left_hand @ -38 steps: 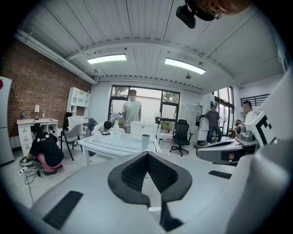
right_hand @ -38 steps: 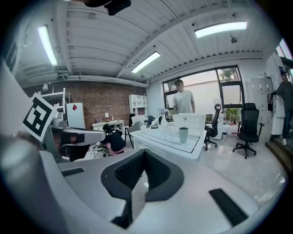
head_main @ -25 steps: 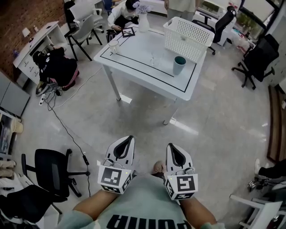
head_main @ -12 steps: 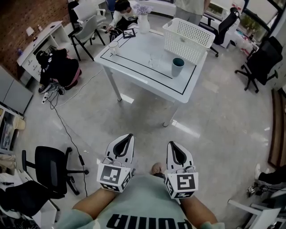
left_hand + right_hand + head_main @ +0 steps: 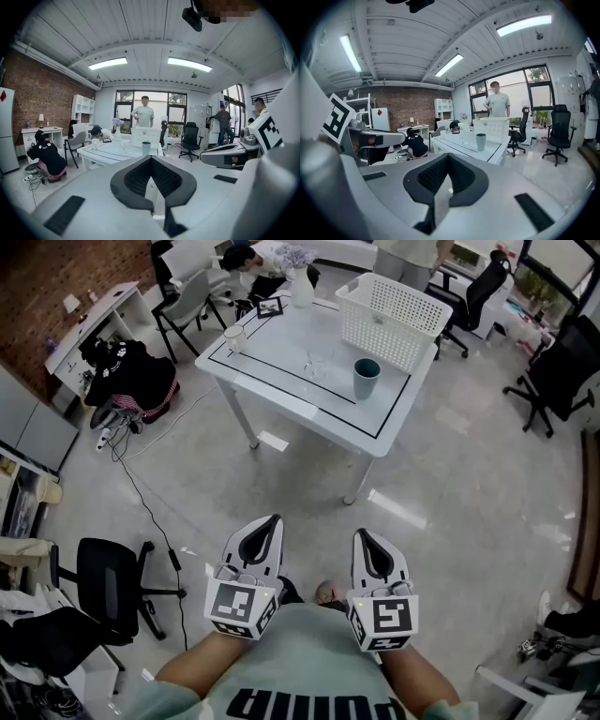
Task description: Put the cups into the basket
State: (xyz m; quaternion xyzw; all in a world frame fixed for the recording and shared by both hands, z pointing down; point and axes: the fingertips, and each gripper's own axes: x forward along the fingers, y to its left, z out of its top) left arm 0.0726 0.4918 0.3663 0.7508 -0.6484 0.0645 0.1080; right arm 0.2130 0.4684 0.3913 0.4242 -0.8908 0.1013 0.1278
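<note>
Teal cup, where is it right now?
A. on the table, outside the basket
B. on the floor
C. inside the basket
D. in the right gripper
A: the teal cup stands upright on the white table, just in front of the white basket and not in it.

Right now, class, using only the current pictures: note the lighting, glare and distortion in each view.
Head view: even light, wide-angle bending, bright streaks of glare on the floor by the table. Left gripper view: fisheye circle with black corners, ceiling lights blown white. Right gripper view: same fisheye, windows pale and bright.
</note>
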